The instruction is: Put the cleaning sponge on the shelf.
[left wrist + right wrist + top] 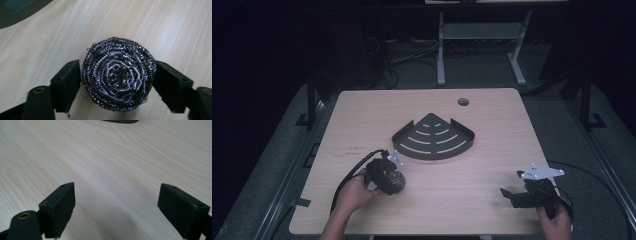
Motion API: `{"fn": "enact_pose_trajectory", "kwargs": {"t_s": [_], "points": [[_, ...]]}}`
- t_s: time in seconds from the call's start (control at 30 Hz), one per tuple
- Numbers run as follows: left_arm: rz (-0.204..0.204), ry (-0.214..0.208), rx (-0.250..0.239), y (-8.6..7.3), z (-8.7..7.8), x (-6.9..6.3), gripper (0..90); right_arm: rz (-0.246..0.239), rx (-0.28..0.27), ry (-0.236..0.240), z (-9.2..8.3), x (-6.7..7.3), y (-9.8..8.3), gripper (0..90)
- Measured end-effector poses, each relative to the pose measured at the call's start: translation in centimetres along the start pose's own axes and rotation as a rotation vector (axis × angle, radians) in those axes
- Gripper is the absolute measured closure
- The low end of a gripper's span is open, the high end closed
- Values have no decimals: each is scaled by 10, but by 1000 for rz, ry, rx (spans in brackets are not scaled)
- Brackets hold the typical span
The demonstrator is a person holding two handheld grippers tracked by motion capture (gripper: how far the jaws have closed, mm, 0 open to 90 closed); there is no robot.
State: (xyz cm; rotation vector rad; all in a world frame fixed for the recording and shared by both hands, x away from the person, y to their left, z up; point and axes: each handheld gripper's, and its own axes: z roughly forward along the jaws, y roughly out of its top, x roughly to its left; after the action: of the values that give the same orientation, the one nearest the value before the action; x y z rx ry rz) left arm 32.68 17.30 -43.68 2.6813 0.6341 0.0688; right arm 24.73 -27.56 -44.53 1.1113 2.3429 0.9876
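Observation:
A round steel-wool scourer (118,73) of coiled shiny wire sits between the two black jaws of my left gripper (117,82), which press on its sides. From above, that gripper (395,181) and the scourer (396,179) are at the table's front left, just in front of a dark fan-shaped slotted corner rack (433,137) lying flat mid-table. My right gripper (510,188) rests at the front right, jaws wide apart over bare wood (117,205), with nothing between them.
The light wooden table (492,165) has a round cable hole (463,102) at its far edge. The rack's near edge (120,121) shows at the top of the right gripper view. Dark floor, cables and desk legs lie beyond the table.

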Motion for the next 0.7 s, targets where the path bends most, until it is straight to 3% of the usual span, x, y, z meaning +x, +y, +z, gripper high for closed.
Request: {"fn": "enact_pose_trajectory", "kwargs": {"t_s": [0.7], "points": [[5,-4,-9,0,-4,0,329,-6,10,2,3,1,1,141]]}}
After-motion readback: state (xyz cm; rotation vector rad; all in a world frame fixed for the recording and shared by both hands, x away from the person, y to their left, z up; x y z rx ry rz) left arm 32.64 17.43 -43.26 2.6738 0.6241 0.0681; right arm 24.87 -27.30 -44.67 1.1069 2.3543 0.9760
